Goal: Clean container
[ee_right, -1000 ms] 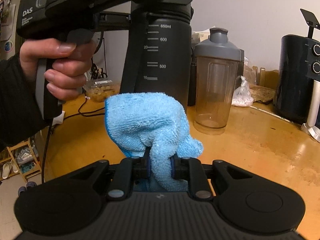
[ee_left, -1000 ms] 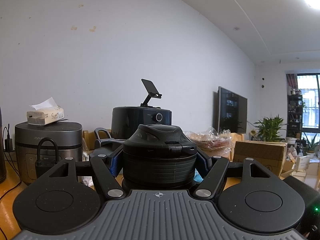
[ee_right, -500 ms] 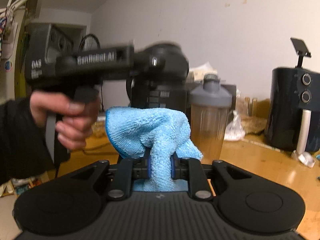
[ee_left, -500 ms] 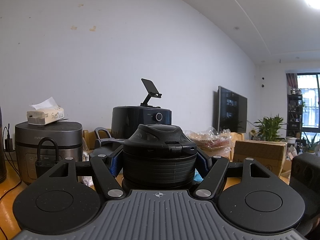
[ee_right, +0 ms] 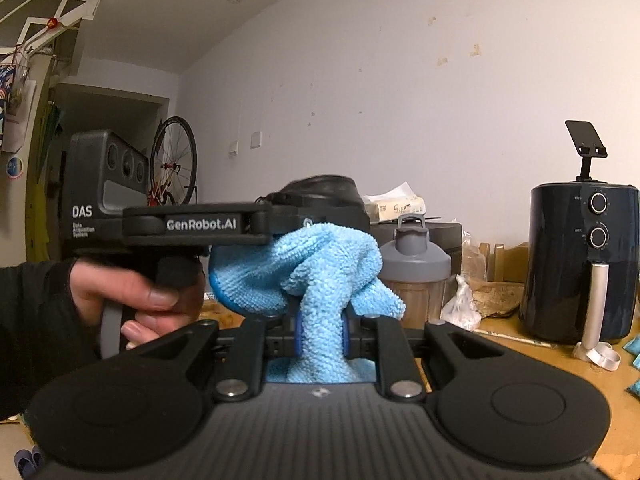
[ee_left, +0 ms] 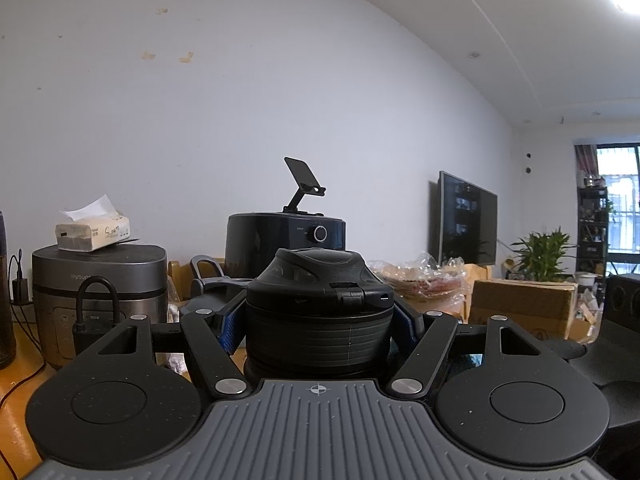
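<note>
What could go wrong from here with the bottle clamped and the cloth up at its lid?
1. The left tongs grip the black bottle only at its ribbed lid; wiping pressure may twist it loose.
2. The blue cloth is bunched in the right tongs, so their hard tips might hit the lid.
3. The grey-lidded shaker stands close behind and could be knocked.

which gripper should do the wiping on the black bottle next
Right. The right gripper is shut on the blue cloth, which sits right at the black bottle's lid. The left gripper is shut on the black bottle, so it likely just steadies it.
</note>
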`<action>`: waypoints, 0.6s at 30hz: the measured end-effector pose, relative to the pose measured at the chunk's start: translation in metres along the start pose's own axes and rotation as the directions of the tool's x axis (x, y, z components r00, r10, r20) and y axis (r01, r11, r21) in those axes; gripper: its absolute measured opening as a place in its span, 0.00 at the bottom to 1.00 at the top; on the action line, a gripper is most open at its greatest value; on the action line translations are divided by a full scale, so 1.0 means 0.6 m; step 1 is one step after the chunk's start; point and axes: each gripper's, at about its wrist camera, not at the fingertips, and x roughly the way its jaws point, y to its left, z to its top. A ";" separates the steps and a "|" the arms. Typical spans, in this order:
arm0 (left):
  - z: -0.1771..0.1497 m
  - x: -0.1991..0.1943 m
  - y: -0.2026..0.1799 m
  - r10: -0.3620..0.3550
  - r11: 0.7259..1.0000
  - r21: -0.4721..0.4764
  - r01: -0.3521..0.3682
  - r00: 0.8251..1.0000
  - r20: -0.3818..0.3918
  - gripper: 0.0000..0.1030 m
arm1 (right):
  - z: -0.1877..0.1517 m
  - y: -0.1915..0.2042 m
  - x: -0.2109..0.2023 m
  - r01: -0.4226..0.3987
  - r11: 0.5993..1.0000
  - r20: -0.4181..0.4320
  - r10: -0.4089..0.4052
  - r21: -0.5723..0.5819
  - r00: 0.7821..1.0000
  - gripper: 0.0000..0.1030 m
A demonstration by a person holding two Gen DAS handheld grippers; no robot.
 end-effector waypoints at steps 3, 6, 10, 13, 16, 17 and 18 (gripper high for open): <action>0.001 0.000 -0.002 0.001 1.000 0.003 -0.001 1.000 -0.001 0.66 | -0.004 -0.002 -0.004 0.005 1.000 -0.003 -0.005 0.006 1.000 0.12; 0.000 -0.001 -0.001 0.002 1.000 0.001 -0.002 1.000 -0.001 0.66 | -0.007 -0.007 -0.010 0.011 1.000 -0.002 -0.011 0.011 1.000 0.12; -0.001 -0.001 0.000 0.003 1.000 0.001 -0.003 1.000 -0.001 0.66 | -0.006 -0.010 -0.020 0.016 1.000 0.001 -0.016 0.012 1.000 0.12; -0.002 -0.002 0.001 0.003 1.000 0.001 -0.003 1.000 -0.001 0.66 | -0.007 -0.010 -0.033 0.015 1.000 0.003 -0.015 0.013 1.000 0.12; -0.002 -0.003 0.002 0.003 1.000 0.000 -0.003 1.000 -0.001 0.66 | -0.009 -0.009 -0.047 0.014 1.000 0.005 -0.014 0.015 1.000 0.12; -0.002 -0.003 0.002 0.003 1.000 0.000 -0.003 1.000 -0.001 0.66 | -0.010 -0.010 -0.050 0.015 1.000 0.004 -0.016 0.016 1.000 0.12; -0.002 -0.003 0.002 0.003 1.000 0.000 -0.003 1.000 -0.001 0.66 | -0.011 -0.009 -0.056 0.016 1.000 0.004 -0.016 0.020 1.000 0.12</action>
